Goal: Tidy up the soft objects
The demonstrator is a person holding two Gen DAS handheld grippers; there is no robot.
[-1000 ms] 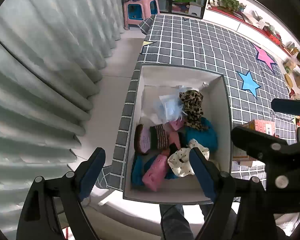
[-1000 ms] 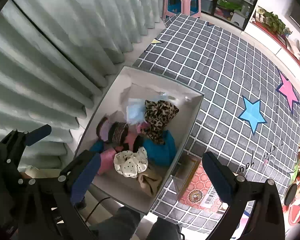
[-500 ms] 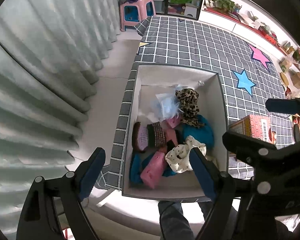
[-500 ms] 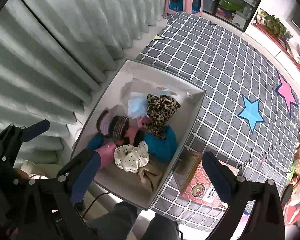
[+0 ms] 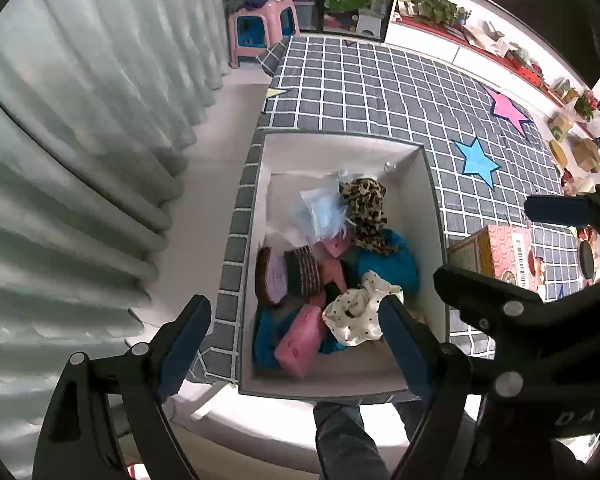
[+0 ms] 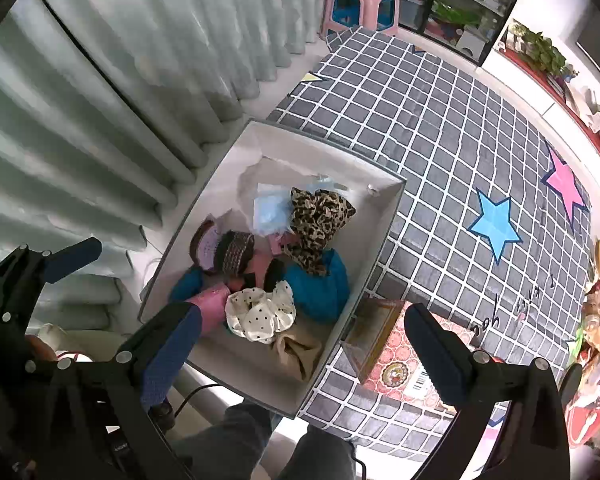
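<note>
A white open box (image 5: 430,184) (image 6: 384,224) stands on the near edge of a grid-patterned bed. It holds several soft things: a leopard-print cloth (image 5: 366,208) (image 6: 318,220), a white polka-dot scrunchie (image 5: 358,308) (image 6: 260,314), a teal cloth (image 5: 388,264) (image 6: 320,288), a pink pouch (image 5: 300,340), a striped knit piece (image 5: 300,272) (image 6: 236,254), a pale blue packet (image 5: 320,212) and a tan cloth (image 6: 296,350). My left gripper (image 5: 292,344) is open and empty, high above the box's near end. My right gripper (image 6: 300,348) is open and empty above the box's near right corner.
A red patterned carton (image 5: 504,252) (image 6: 396,360) lies on the bed right of the box. Grey curtains (image 5: 80,160) hang at left. A pink stool (image 5: 260,28) and shelves stand at the far end. The person's legs (image 5: 340,436) show below.
Both grippers have risen and drawn back a little, so the box looks slightly smaller. Both stay open and empty. The things in the box have not moved.
</note>
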